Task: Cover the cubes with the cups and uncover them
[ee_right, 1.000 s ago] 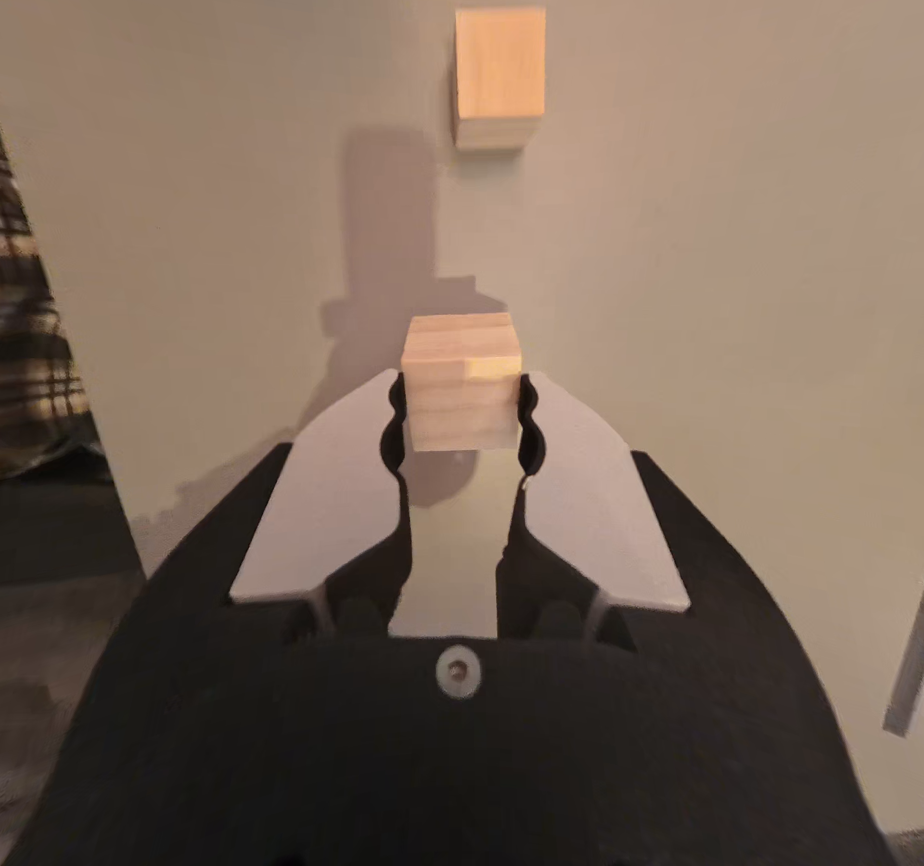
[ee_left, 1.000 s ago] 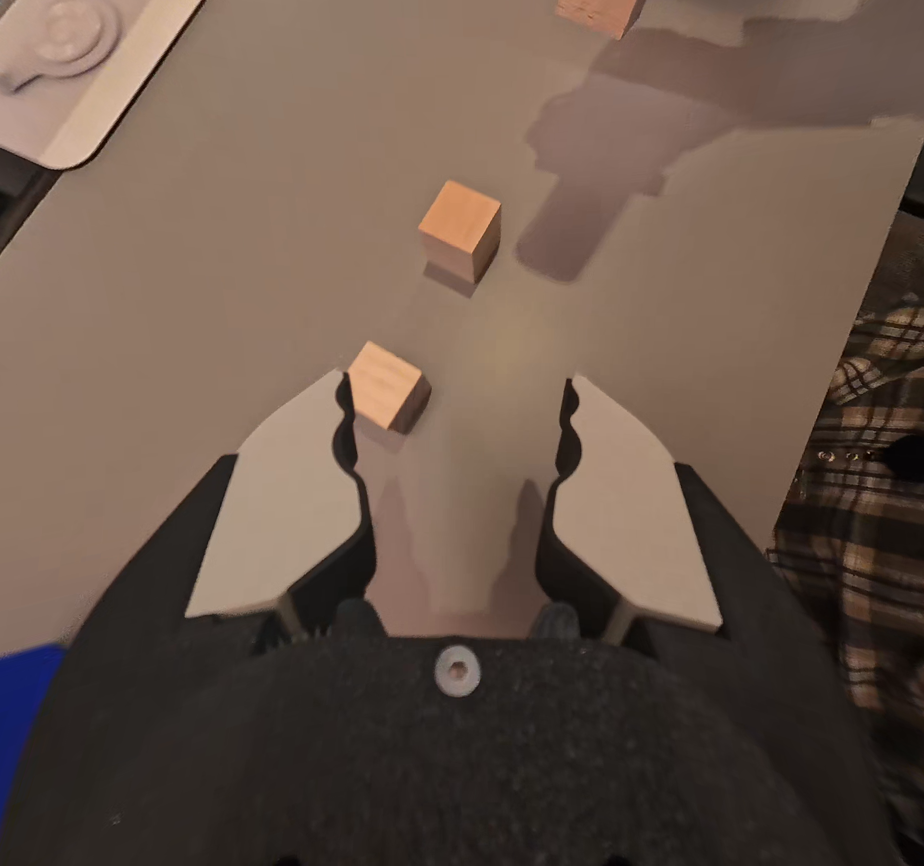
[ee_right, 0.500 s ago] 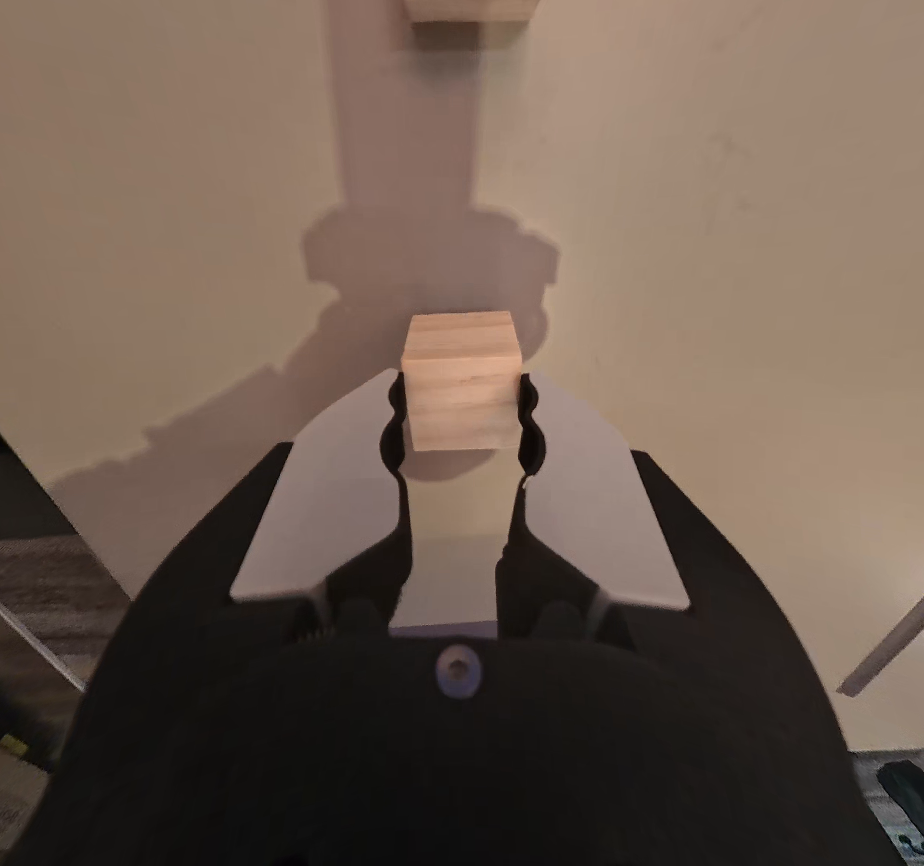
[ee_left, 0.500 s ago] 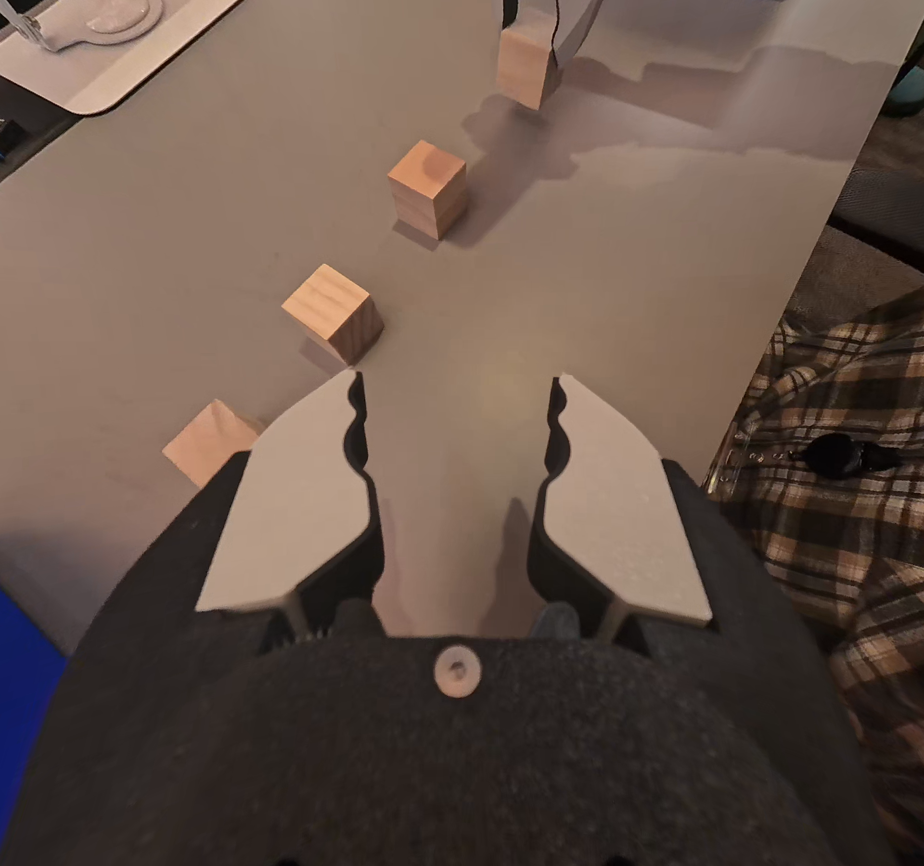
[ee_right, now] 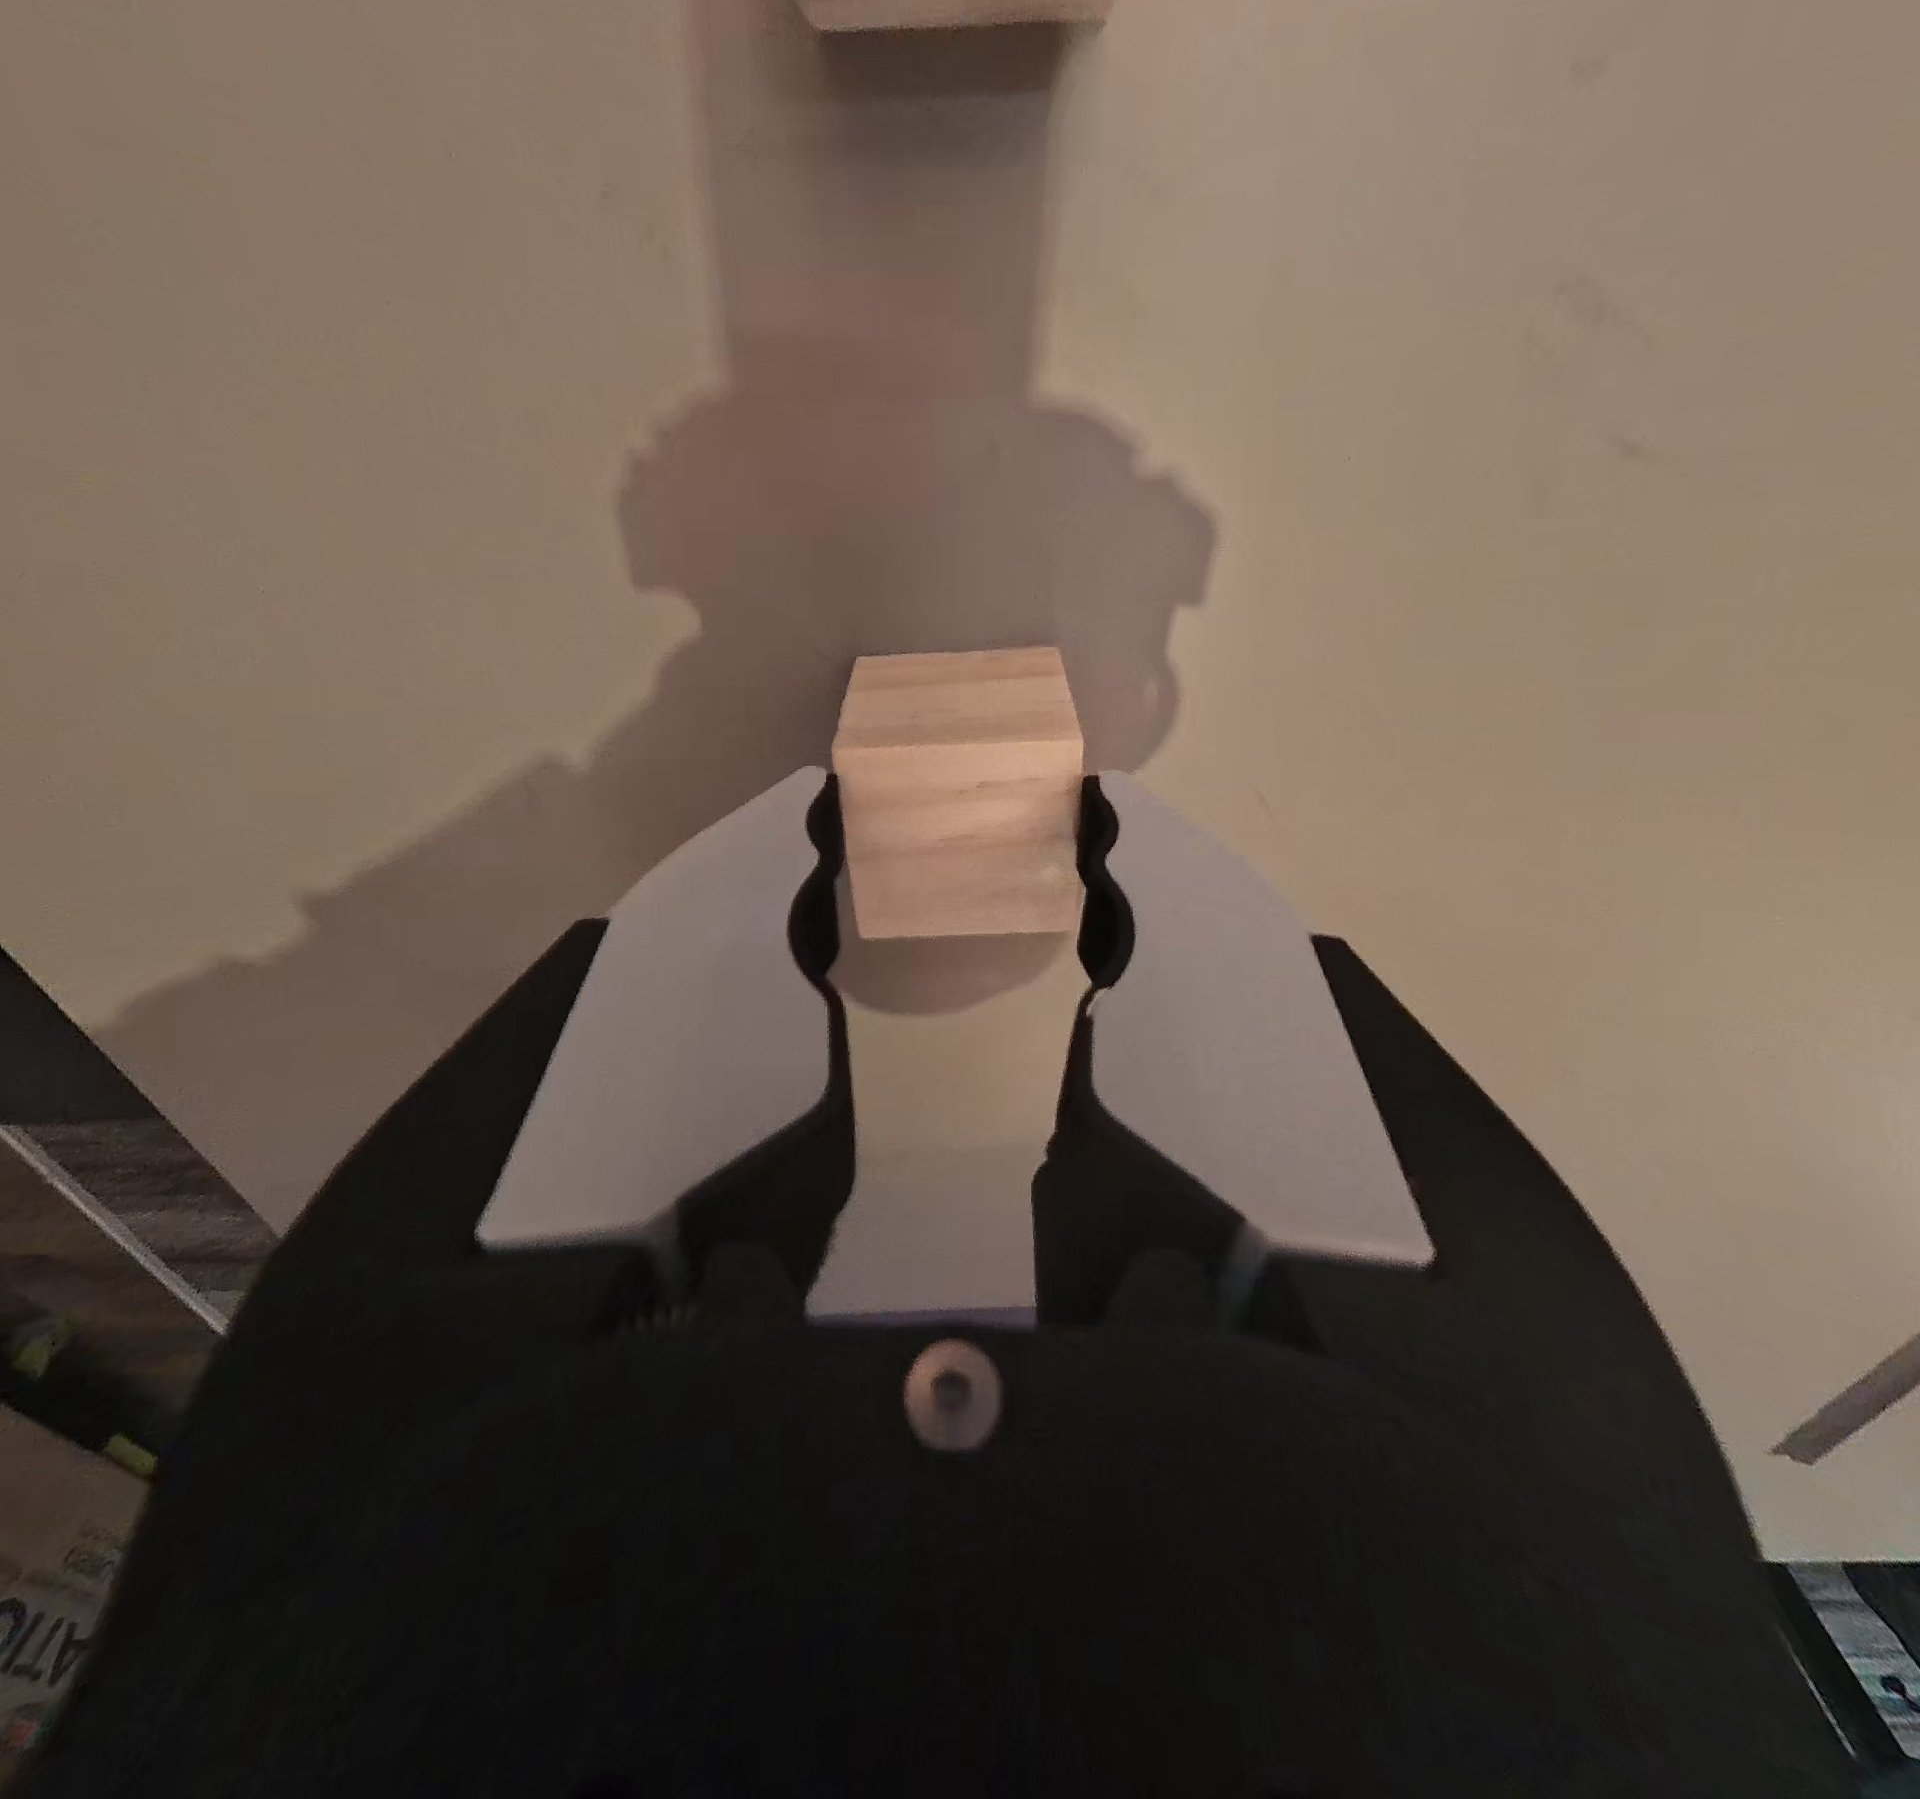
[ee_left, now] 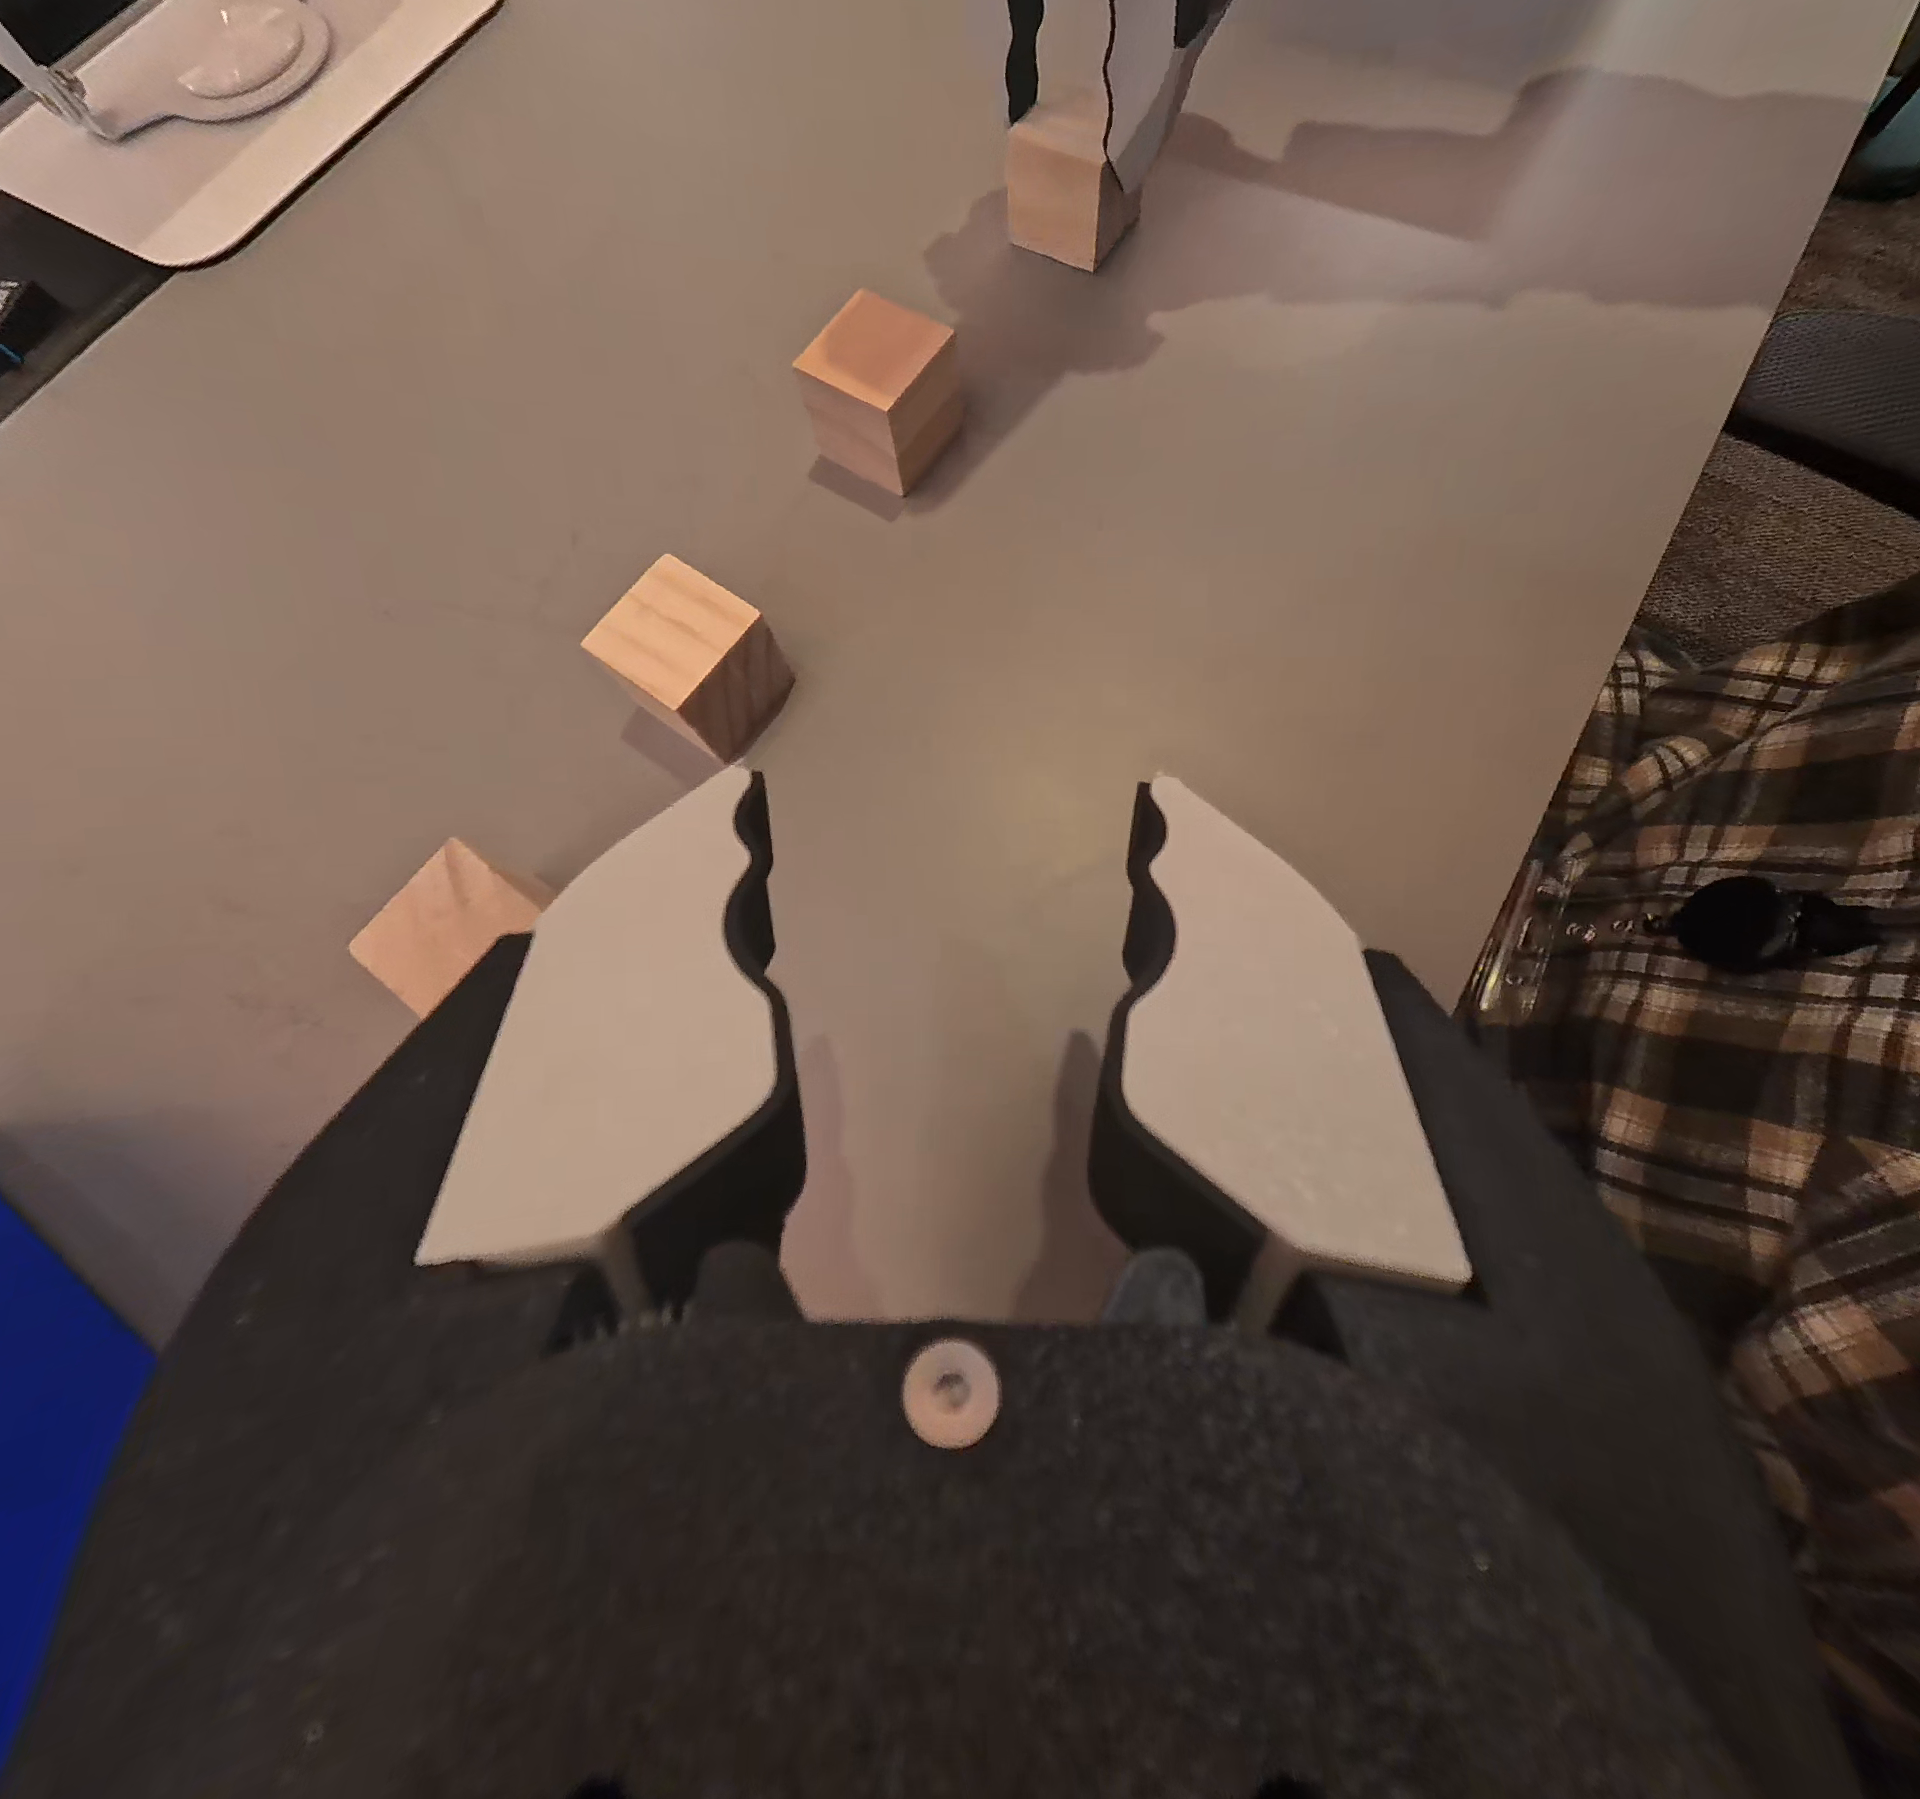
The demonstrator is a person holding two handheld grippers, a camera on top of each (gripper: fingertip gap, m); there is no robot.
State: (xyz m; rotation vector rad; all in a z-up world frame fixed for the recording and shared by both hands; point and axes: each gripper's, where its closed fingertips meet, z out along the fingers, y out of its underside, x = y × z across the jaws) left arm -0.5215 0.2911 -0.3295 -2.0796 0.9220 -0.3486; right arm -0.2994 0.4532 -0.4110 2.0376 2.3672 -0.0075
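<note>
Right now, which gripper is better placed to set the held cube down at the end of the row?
Right. The right gripper is shut on the held cube, low over the table beyond the last cube. The left gripper is open and empty.

Premises appear to be an office or desk-type workroom, dimly and warmly lit. Main fixture: a long grey smooth-topped table (ee_left: 1351, 523). At its far left corner stands a white rounded-rectangle base plate carrying a clear plastic stand (ee_left: 239, 87), of the kind found under a desk monitor or holder. Beyond the table's right edge lies grey woven upholstery (ee_left: 1787, 544), consistent with office seating, and a person's brown plaid shirt sleeve (ee_left: 1714, 1074). Below the table's near left edge, wood-grain flooring (ee_right: 114, 1219) is visible.
</note>
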